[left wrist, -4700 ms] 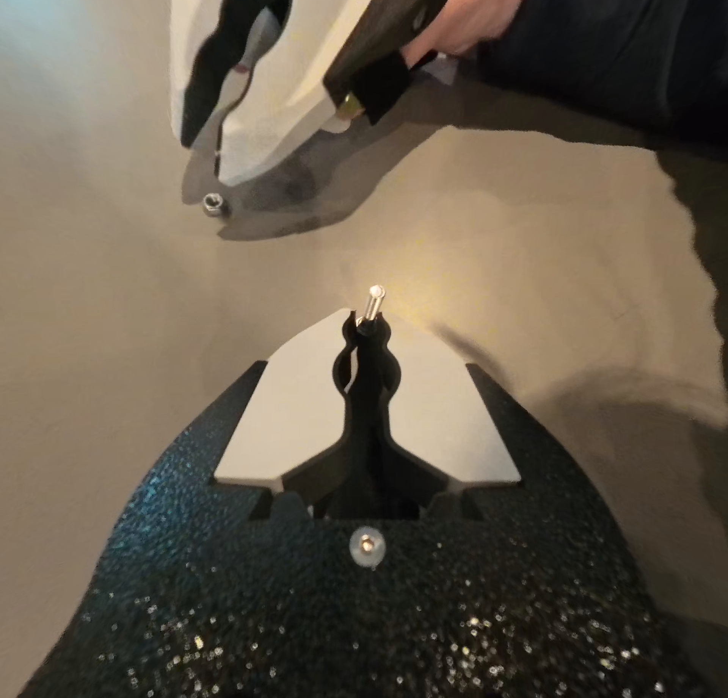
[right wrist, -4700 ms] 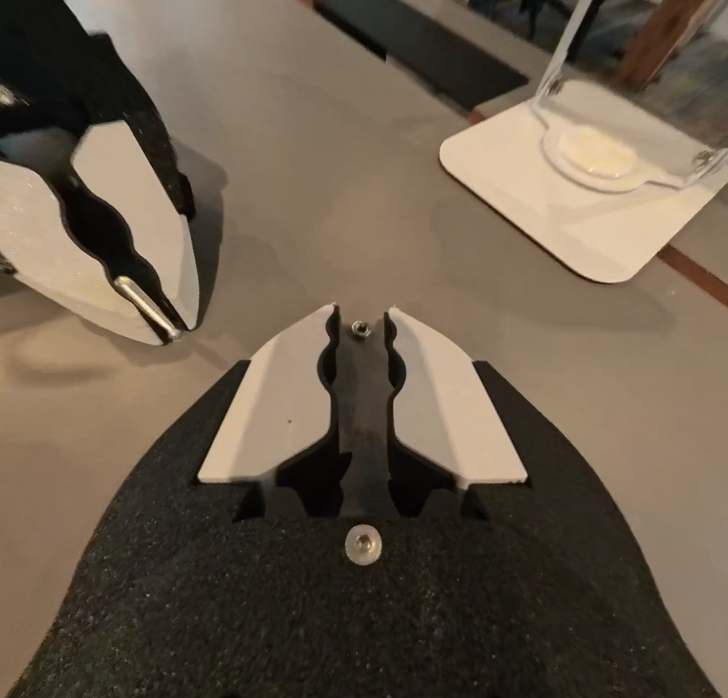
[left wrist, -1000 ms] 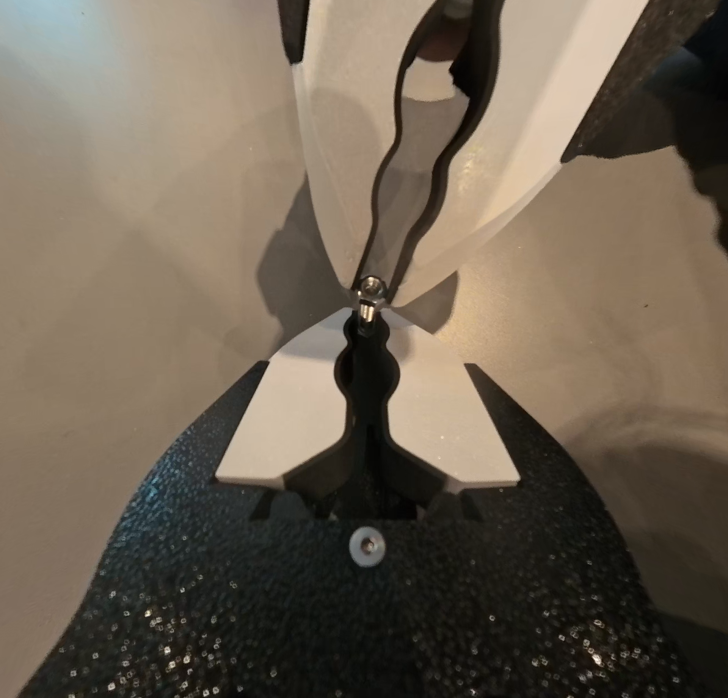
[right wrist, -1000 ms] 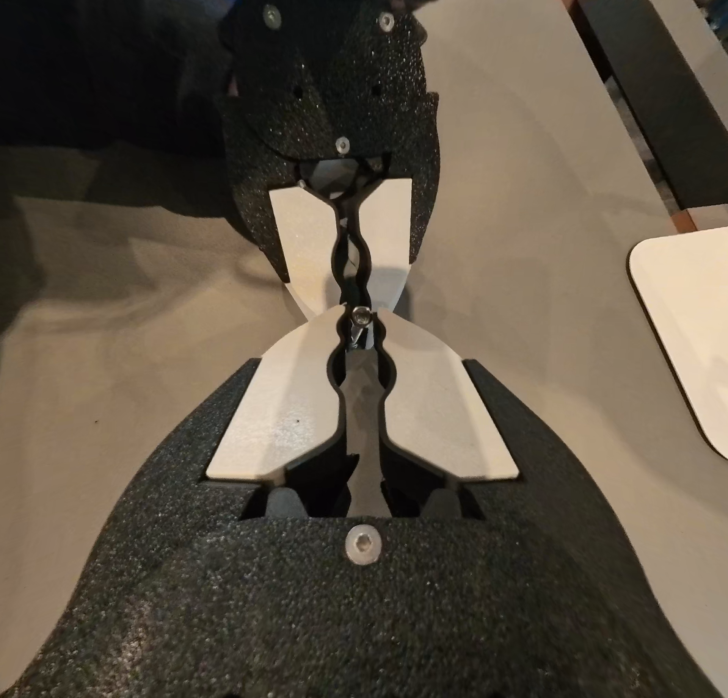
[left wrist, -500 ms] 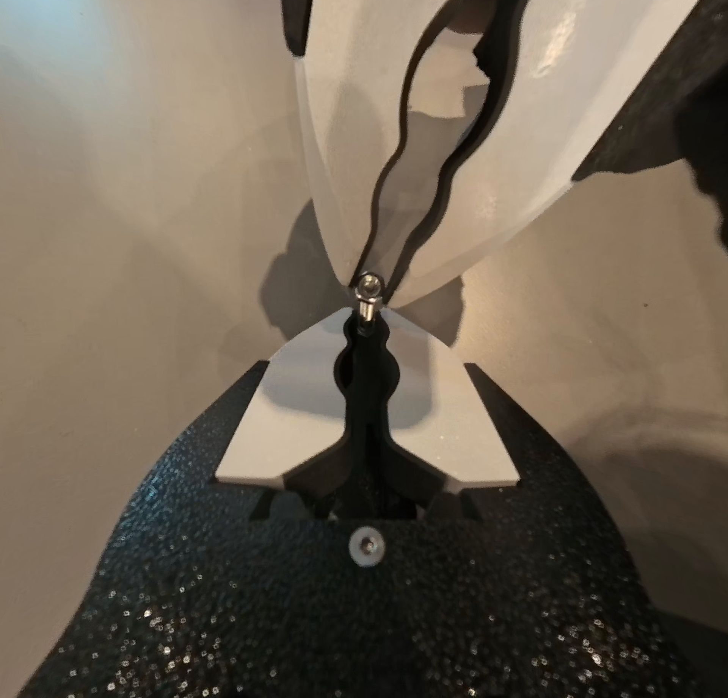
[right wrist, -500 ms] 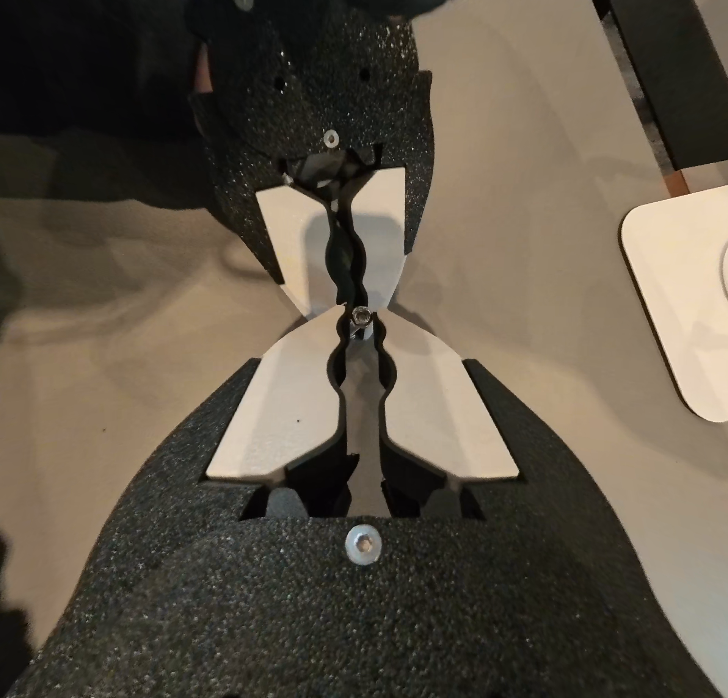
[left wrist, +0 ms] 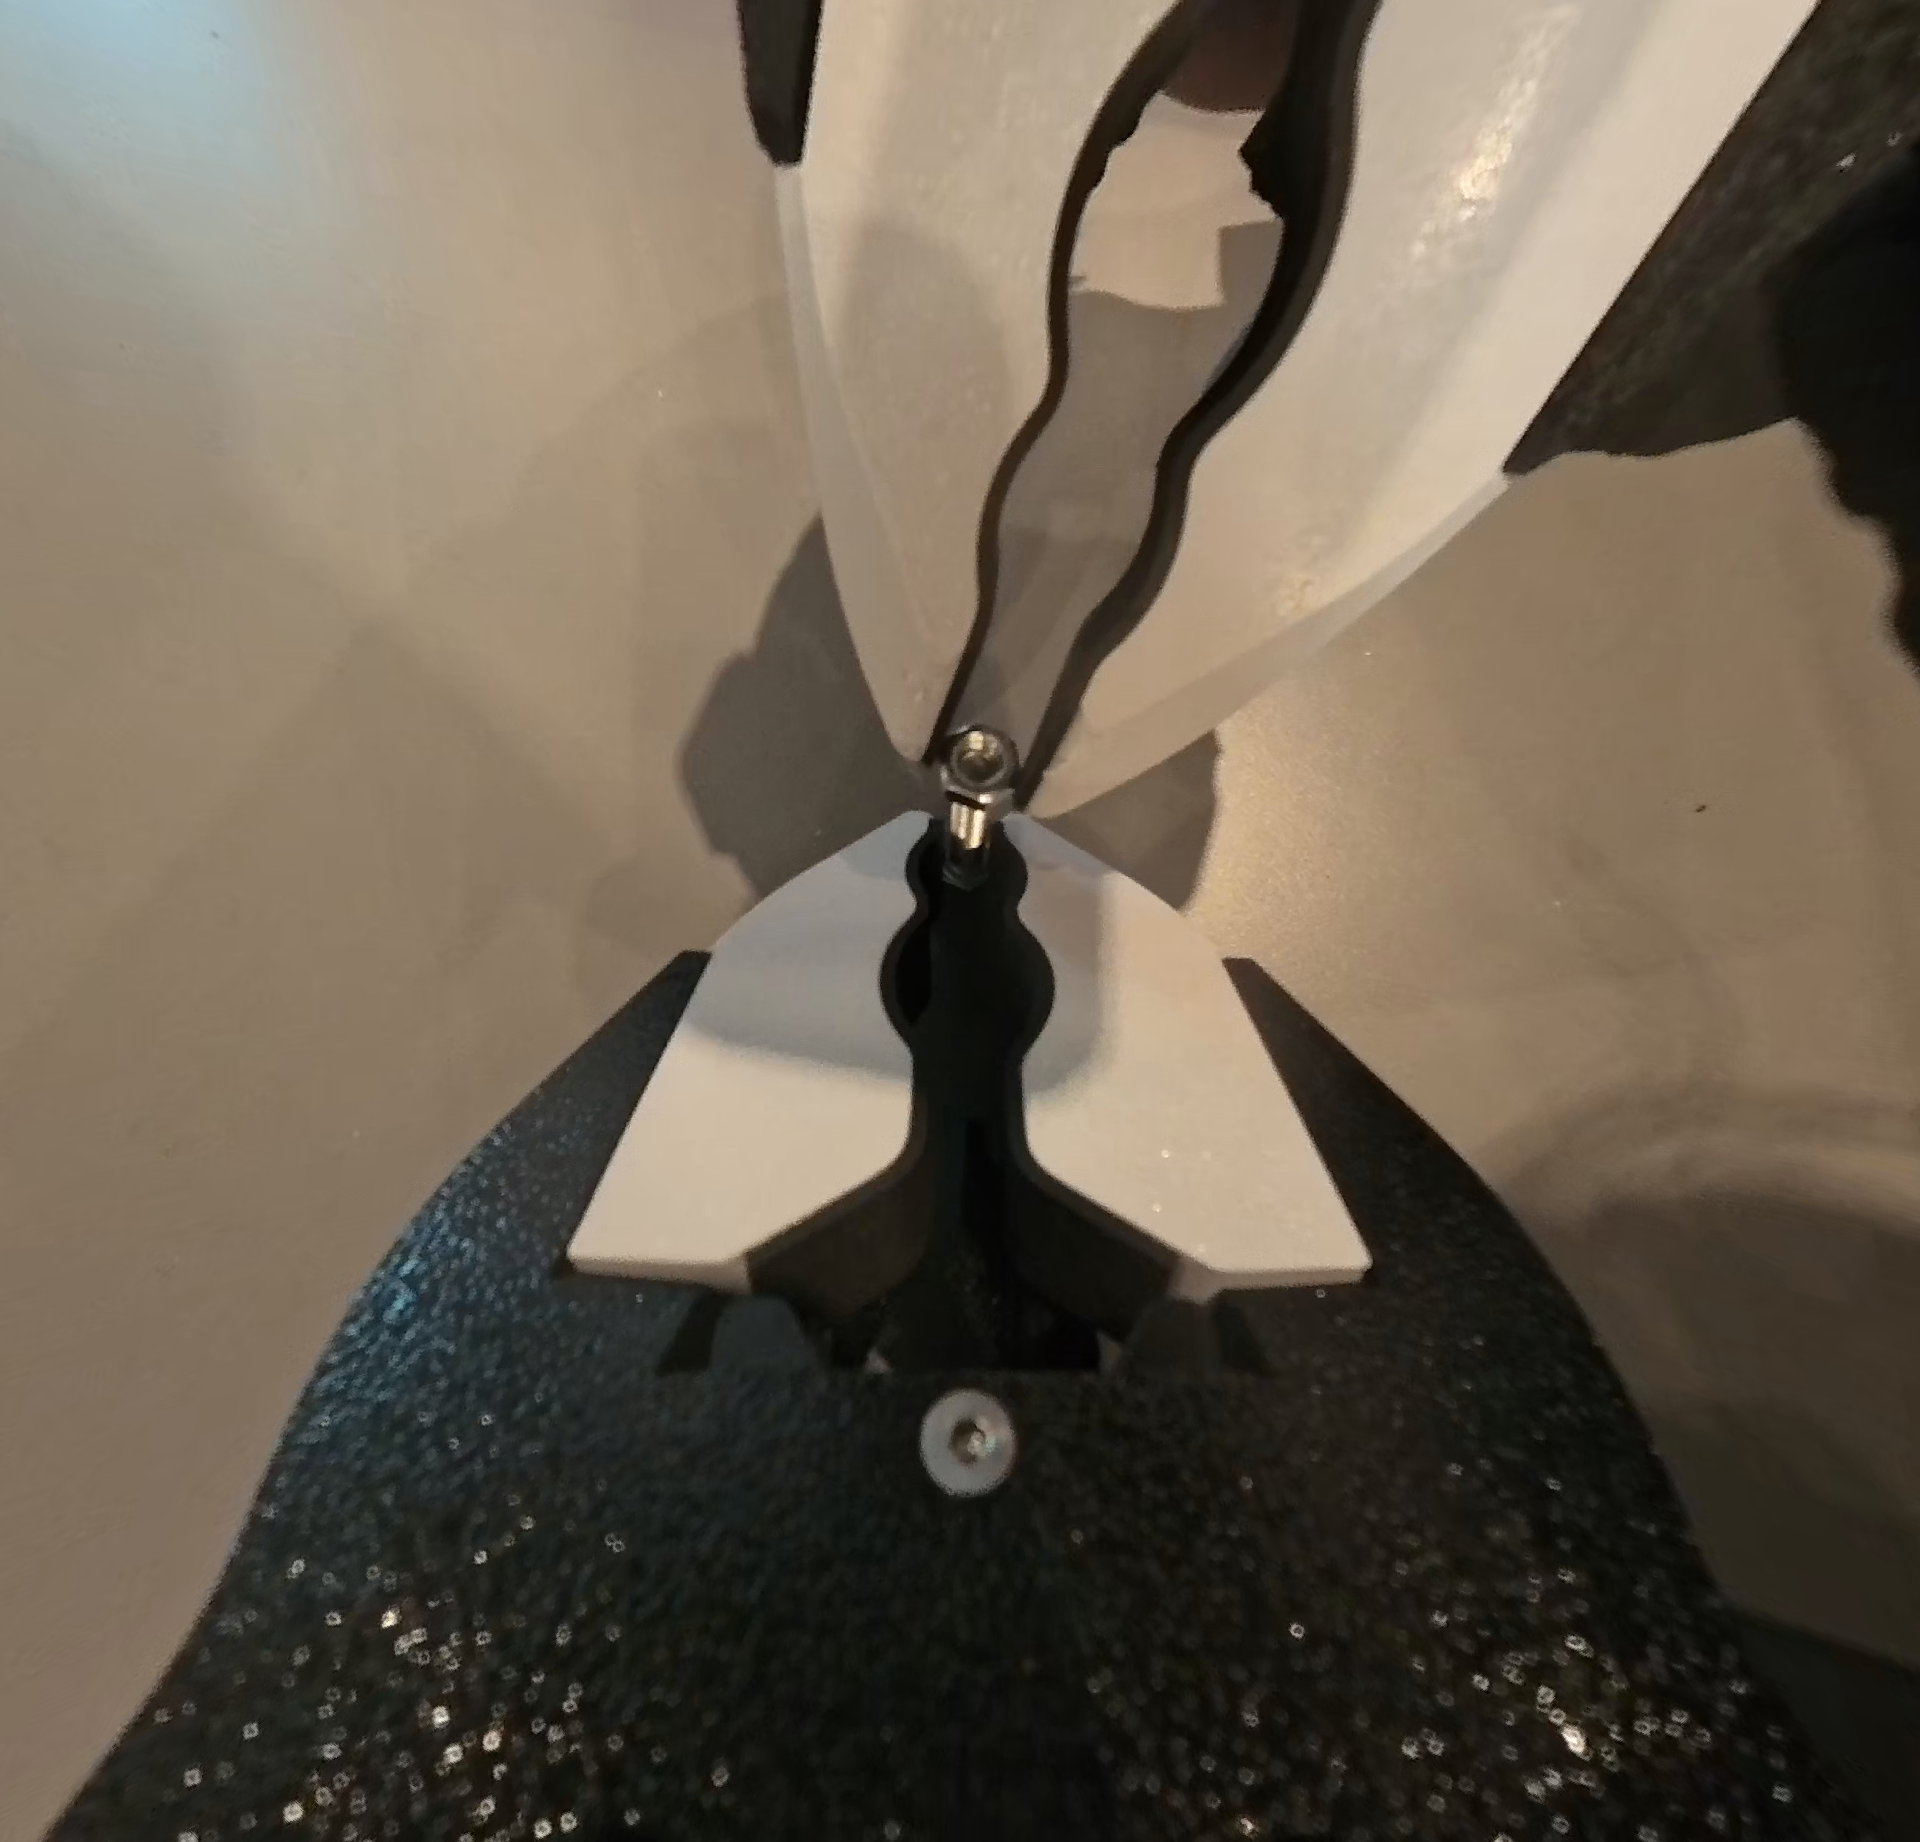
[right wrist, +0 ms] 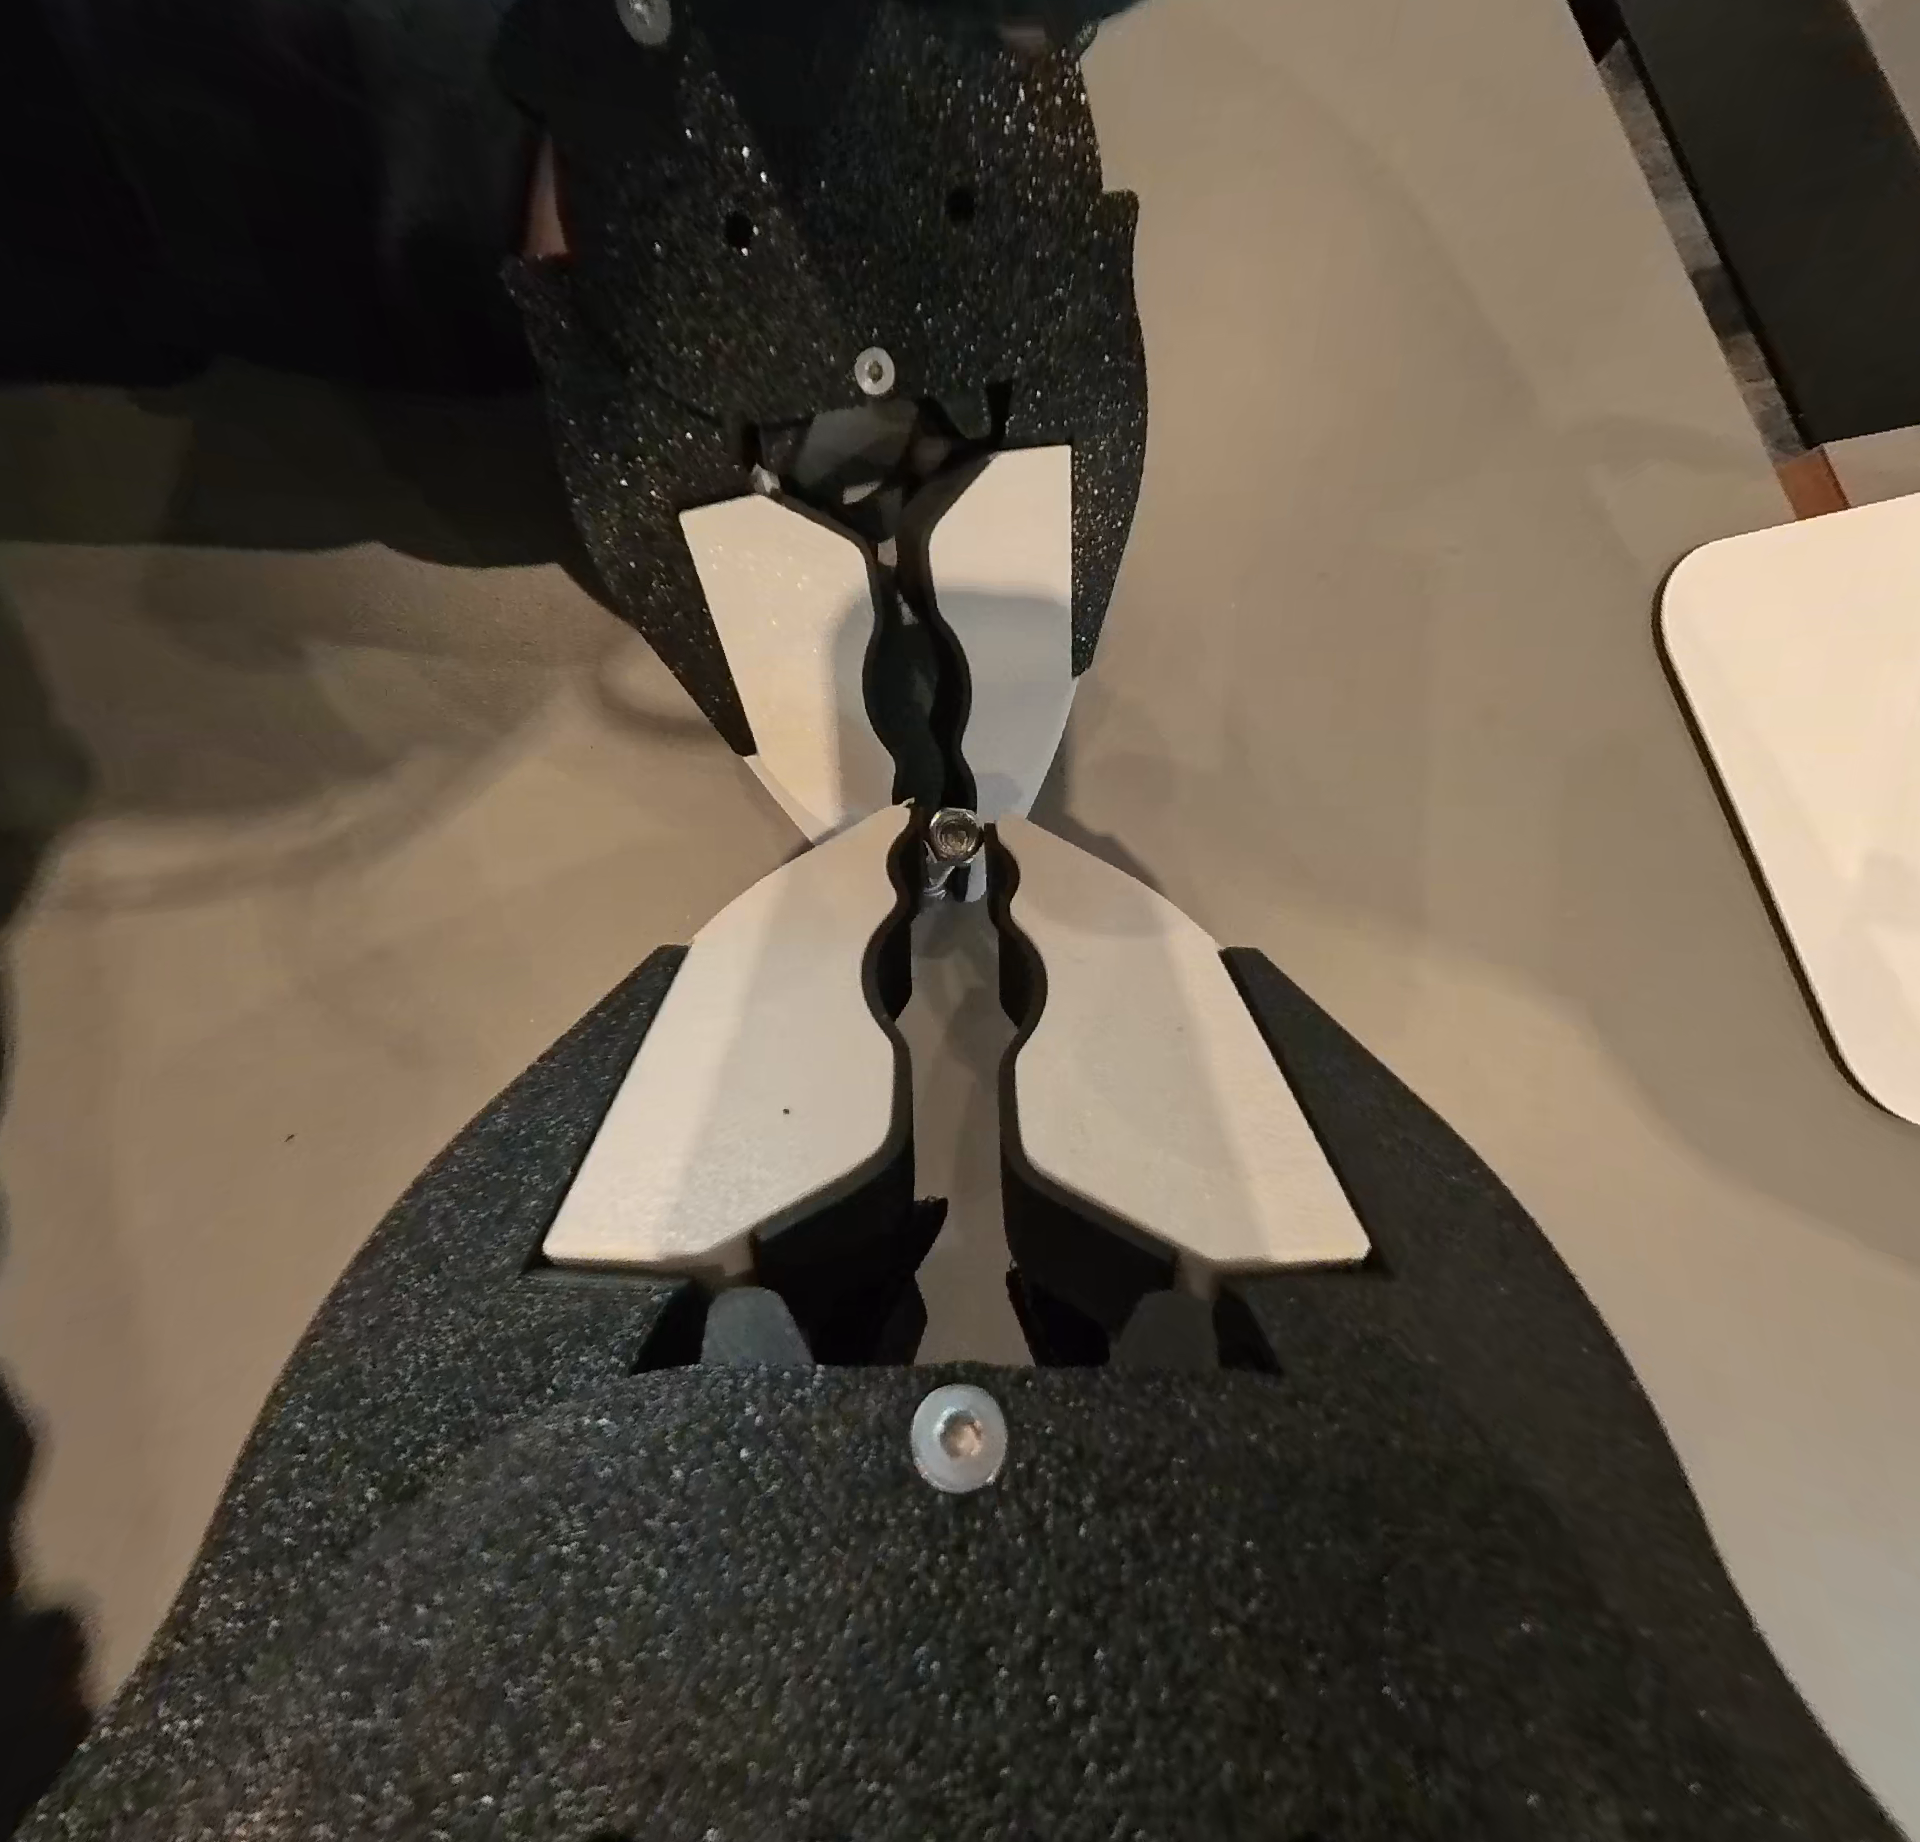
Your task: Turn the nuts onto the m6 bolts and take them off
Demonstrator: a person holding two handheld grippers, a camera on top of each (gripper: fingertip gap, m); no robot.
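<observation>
The 2 claws are meeting tip to tip above the grey table (right wrist: 1351, 442). The left claw (left wrist: 966, 862) is clamping the bolt (left wrist: 968, 836) at its fingertips, the shaft pointing forward. The right claw (right wrist: 954, 842) is pinching the nut (right wrist: 954, 834) between its tips, and the nut is sitting on the bolt's free end. Neither part is touching the table. A white board (right wrist: 1818, 805) is lying at the table's right edge, well apart from both claws.
</observation>
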